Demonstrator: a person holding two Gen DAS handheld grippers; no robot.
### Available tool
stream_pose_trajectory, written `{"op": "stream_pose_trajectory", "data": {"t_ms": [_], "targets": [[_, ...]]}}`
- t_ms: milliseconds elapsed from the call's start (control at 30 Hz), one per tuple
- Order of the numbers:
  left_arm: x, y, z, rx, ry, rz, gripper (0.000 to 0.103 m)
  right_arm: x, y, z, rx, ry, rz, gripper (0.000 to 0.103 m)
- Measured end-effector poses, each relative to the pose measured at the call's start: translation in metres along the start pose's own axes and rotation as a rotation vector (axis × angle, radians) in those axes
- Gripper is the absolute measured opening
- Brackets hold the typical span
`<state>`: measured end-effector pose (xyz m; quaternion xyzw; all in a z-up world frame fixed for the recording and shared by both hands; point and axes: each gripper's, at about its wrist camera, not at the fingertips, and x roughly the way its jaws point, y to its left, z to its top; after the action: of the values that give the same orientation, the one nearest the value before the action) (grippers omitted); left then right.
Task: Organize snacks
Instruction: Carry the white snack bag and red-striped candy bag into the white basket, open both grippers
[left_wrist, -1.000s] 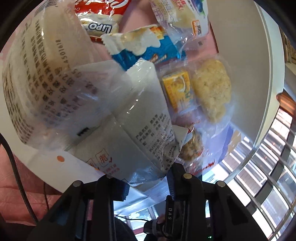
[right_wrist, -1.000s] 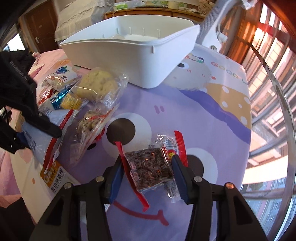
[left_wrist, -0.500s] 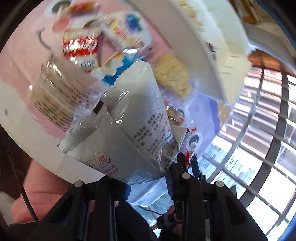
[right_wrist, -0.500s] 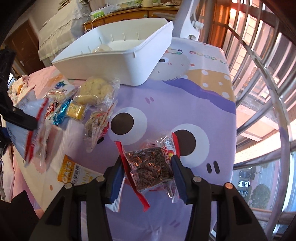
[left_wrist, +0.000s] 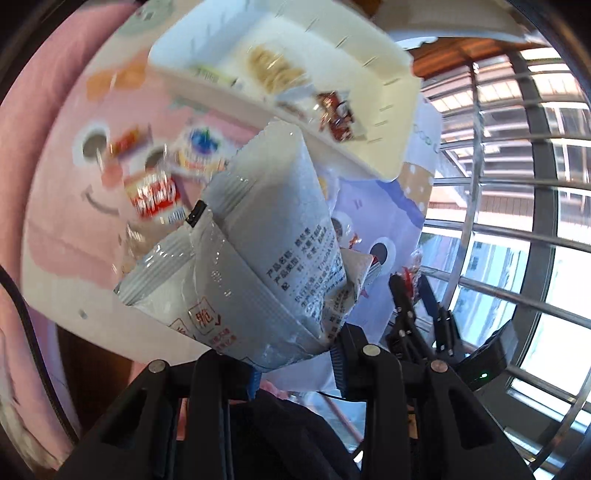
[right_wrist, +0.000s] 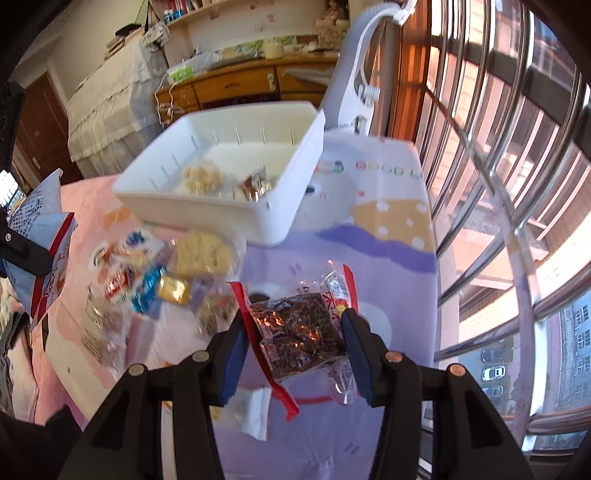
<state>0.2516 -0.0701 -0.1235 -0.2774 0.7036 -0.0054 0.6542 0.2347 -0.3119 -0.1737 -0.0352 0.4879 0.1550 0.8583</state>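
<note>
Pinching a silver snack bag (left_wrist: 258, 266), the left gripper (left_wrist: 295, 363) hangs above loose snack packets (right_wrist: 155, 280); the right gripper (right_wrist: 295, 343) clamps a dark snack packet (right_wrist: 299, 332) near the white bin (right_wrist: 207, 206).

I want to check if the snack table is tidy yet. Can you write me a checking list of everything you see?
Surface: table covered with a cartoon cloth in pink and purple.
Job's things: white bin already holding a few snacks; silver bag in the left claw; dark snack pack in the right claw.
Clutter: loose snack packets still lying on the cloth beside the bin.
Grippers: left claw shut on the silver bag; right claw shut on the dark snack pack; both held above the table.
Cables: black cable at the left edge of the left view.
Surroundings: barred window, wooden cabinet, cloth-covered furniture.
</note>
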Motion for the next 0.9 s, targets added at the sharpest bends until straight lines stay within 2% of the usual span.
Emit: {"op": "stream_pose_trajectory", "data": {"t_ms": [367,567,900], "targets": [[-0.048,-0.021,0.054,0.224,-0.114,0.119,0.028,-0.017,0.032,0.057,-0.024,-0.107,-0.022,0.05],[-0.066,-0.026,0.088,0.353,-0.187,0.143,0.028,-0.014,0.049,0.086,-0.006,-0.148,-0.025,0.05],[-0.049,-0.018,0.14,0.532,-0.278,0.146,0.029,0.017,0.072,0.115,0.049,-0.21,-0.033,0.05]]}}
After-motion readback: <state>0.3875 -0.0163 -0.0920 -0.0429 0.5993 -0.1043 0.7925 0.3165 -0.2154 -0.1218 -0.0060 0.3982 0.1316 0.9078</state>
